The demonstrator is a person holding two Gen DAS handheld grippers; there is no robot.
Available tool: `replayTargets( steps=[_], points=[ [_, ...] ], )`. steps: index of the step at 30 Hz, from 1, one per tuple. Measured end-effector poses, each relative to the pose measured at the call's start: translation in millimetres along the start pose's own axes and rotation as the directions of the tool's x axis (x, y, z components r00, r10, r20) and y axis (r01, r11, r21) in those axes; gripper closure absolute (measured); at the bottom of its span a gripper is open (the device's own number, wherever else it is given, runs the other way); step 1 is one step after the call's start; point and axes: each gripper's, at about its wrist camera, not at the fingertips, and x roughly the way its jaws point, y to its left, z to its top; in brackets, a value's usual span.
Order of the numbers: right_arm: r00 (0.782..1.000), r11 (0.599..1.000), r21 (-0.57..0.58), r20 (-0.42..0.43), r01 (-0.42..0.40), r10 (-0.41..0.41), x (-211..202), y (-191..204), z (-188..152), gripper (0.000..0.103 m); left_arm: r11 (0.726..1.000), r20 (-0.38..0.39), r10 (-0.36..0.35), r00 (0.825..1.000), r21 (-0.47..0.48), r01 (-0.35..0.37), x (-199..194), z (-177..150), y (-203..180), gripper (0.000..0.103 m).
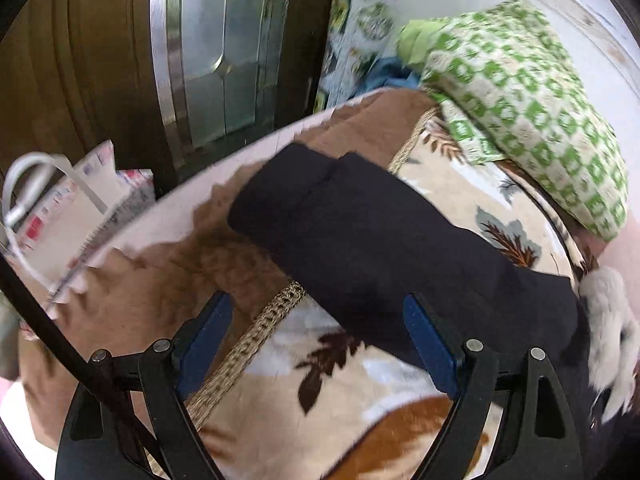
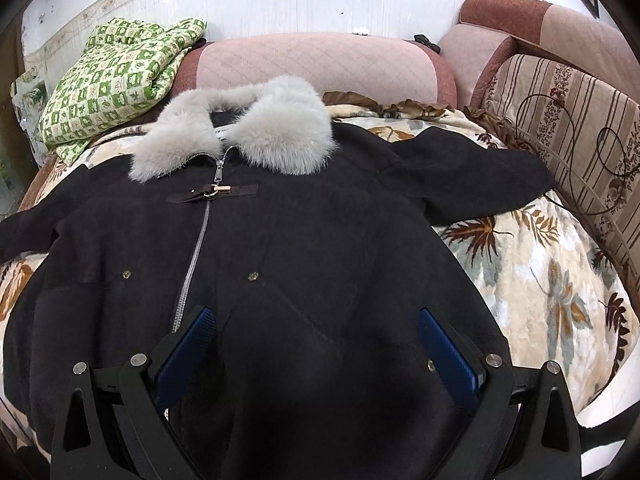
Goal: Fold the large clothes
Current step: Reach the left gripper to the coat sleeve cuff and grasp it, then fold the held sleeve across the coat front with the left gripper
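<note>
Atop leaf-patterned beige fleece blanket [image 2: 532,264]: black zip-front wool coat with grey fur collar [image 2: 280,240], spread flat; left gripper [image 1: 318,320] and right gripper [image 2: 316,332] both spread apart above coat, empty.

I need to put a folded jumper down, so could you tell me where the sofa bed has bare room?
Free: leaf-patterned blanket between black fur-collared coat and striped armrest. Crowded: green checked quilt fills the far left corner.
</note>
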Motion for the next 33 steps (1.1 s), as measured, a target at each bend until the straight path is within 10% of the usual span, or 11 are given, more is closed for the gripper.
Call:
replayTargets(
  steps=[9, 15, 19, 26, 33],
  points=[
    [1.000, 0.999, -0.041, -0.003, 0.020, -0.020, 17, 13, 2, 0.001, 0.987, -0.031, -0.083, 0.996, -0.140, 0.078, 48, 21, 11, 0.017],
    [1.000, 0.999, -0.048, -0.012, 0.027, -0.027, 27, 16, 2, 0.001, 0.986, -0.045, -0.054, 0.998, -0.158, 0.046, 61, 29, 3, 0.040],
    [0.999, 0.999, -0.044, -0.026, 0.031, -0.032, 32, 14, -1, 0.001, 0.988, -0.071, -0.027, 0.997, -0.151, 0.016, 63, 30, 0, 0.074],
    [0.999, 0.999, -0.031, -0.017, 0.036, -0.037, 34, 8, 0, 0.001, 0.998, 0.043, 0.055, 0.998, -0.039, -0.054, 11, 35, -40, 0.089],
    [1.000, 1.000, 0.002, 0.025, 0.012, -0.012, 30, -1, 5, 0.001, 0.996, 0.179, -0.052, 0.982, 0.085, 0.037, -71, 27, -100, 0.090]
  ],
)
